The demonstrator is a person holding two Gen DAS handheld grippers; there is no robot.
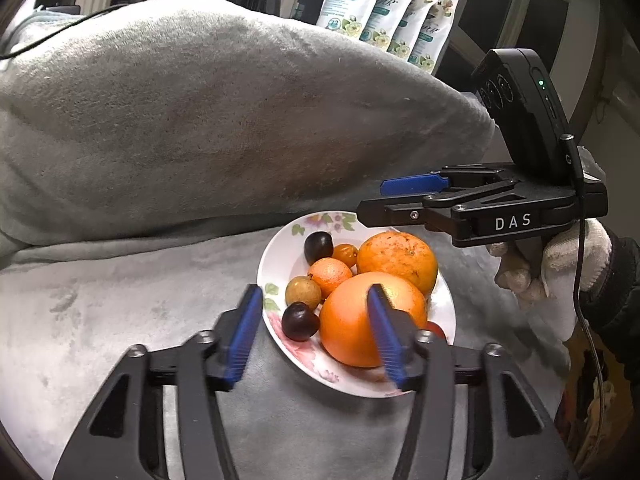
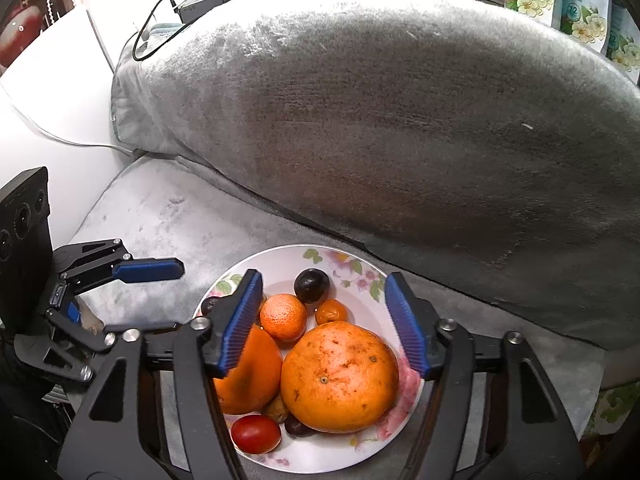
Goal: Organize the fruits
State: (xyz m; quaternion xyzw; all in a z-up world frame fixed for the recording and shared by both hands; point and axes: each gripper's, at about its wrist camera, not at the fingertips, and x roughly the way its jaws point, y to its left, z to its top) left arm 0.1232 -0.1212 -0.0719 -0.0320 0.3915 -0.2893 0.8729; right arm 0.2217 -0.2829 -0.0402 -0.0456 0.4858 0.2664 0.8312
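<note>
On the gray sofa (image 2: 168,216) a plate (image 2: 280,258) holds fruits, and each hand-held gripper, left (image 1: 310,332) and right (image 2: 324,320), hovers with jaws apart.

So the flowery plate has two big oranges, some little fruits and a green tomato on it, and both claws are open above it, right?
Nearly. The tomato is red, not green; the right wrist view shows it at the near edge of the flowery plate. The rest holds: two big oranges, some little fruits, and the left claw and right claw both open above the plate.
</note>
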